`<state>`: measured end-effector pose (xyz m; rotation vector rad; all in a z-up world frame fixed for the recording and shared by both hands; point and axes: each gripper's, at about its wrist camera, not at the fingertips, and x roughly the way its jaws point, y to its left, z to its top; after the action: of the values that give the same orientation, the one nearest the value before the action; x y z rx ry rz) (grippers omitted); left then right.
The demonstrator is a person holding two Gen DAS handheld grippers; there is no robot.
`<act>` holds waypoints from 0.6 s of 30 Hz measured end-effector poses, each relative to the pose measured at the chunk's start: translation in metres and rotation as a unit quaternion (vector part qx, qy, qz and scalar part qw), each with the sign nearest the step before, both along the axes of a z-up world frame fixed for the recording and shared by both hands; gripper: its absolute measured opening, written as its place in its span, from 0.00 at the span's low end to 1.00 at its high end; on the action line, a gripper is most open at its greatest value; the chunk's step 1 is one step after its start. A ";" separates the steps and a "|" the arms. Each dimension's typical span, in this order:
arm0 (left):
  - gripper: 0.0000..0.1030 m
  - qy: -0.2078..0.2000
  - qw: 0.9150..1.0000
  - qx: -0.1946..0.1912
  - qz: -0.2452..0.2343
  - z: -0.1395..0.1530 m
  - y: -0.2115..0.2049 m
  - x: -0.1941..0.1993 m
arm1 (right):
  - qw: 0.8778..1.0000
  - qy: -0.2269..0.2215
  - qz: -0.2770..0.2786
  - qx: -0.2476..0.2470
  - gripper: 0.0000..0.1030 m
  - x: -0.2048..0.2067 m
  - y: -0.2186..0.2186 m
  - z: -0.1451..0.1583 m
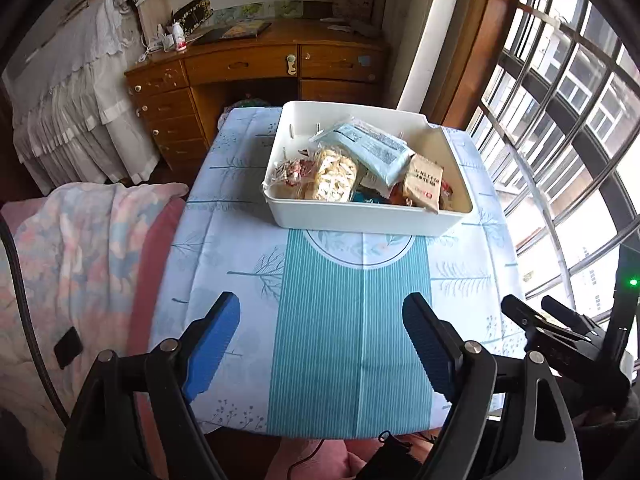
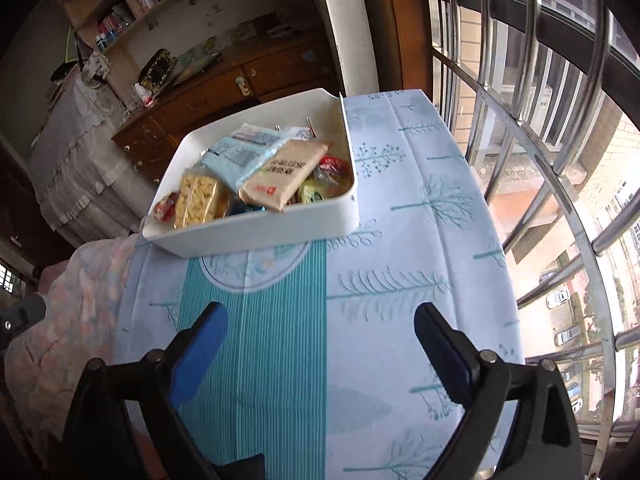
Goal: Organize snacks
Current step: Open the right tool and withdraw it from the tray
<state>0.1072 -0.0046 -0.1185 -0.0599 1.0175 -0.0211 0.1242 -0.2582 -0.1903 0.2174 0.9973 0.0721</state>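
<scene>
A white bin (image 1: 360,218) stands at the far end of the table and holds several snack packs: a pale blue pack (image 1: 372,148), a tan pack (image 1: 423,182), a clear bag of yellow snacks (image 1: 334,176) and a small red-and-white pack (image 1: 290,170). The bin also shows in the right wrist view (image 2: 264,232), with the tan pack (image 2: 284,178) and yellow bag (image 2: 196,198) inside. My left gripper (image 1: 322,320) is open and empty, above the table well short of the bin. My right gripper (image 2: 320,330) is open and empty, also short of the bin.
The table carries a blue-and-white tree-print cloth (image 1: 348,320). A pastel blanket (image 1: 80,248) lies to the left. A wooden desk (image 1: 256,68) stands behind the table. Barred windows (image 1: 560,128) run along the right. The right gripper's body (image 1: 568,332) shows at the left view's lower right.
</scene>
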 end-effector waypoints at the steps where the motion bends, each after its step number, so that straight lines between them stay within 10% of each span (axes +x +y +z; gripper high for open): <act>1: 0.80 -0.001 1.000 0.005 -0.004 0.000 -0.003 -0.007 | 1.000 0.004 0.002 -0.005 0.94 -0.010 -0.002 0.000; 11: 0.80 -0.042 0.998 0.033 -0.037 0.042 -0.027 -0.059 | 1.000 -0.012 -0.001 -0.010 0.95 -0.090 -0.002 0.048; 18: 0.99 -0.108 0.994 0.023 -0.020 0.088 -0.024 -0.091 | 0.997 -0.064 0.031 -0.004 0.98 -0.115 0.020 0.108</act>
<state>0.0166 -0.0281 -0.0302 0.0058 0.8033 -0.0394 0.0090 -0.2385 -0.0818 0.1718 0.8758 0.1364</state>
